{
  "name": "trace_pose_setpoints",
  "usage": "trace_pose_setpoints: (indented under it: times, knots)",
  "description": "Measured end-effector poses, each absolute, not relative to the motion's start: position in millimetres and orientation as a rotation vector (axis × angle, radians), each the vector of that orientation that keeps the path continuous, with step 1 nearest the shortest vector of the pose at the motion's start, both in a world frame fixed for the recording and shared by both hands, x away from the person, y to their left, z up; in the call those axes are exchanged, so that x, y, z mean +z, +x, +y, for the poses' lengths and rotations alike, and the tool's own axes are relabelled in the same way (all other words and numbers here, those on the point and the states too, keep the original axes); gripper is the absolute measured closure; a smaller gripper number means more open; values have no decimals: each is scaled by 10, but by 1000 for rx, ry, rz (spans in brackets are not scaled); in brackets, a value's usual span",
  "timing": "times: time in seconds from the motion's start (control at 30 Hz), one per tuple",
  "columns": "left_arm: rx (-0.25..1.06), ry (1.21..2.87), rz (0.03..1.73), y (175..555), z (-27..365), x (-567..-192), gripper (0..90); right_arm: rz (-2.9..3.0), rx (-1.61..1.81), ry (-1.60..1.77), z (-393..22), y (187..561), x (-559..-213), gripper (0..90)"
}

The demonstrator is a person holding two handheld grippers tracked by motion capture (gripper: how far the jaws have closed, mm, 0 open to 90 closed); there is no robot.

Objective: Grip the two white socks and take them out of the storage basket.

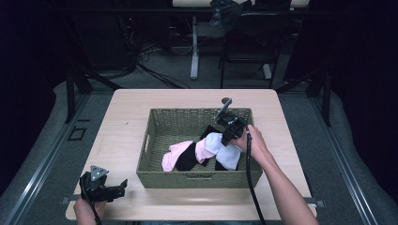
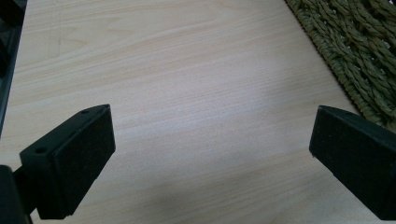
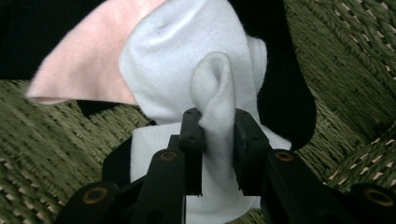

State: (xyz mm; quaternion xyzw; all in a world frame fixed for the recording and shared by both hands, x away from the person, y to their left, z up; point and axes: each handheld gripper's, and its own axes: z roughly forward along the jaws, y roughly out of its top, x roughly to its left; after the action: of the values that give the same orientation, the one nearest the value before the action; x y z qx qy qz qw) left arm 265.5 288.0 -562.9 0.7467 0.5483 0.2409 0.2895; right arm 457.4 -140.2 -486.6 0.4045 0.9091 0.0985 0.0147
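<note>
Right gripper [image 3: 218, 122] inside the woven basket [image 1: 155, 140], jaws nearly closed, pinching a raised fold of the white sock [image 3: 187, 56]. White sock atop a mixed pile: pink sock [image 3: 79, 70] to one side, black sock [image 3: 280, 102] behind and beneath. In the high view, pile at the basket's right half, basket centred on the pale wooden table [image 1: 126, 108]. Left gripper [image 2: 212, 140] near the table's front left corner, jaws spread wide, empty, just above bare wood beside the basket wall. No legible labels or writing.
</note>
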Motion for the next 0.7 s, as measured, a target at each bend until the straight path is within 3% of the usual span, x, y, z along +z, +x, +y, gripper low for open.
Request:
trace_pose_setpoints:
  times: [0.7]
  knots:
    - [639, 1987, 1464, 2658, 2879, -5632, 2, 2821, 400, 1209, -1415, 4525, -4279, 819]
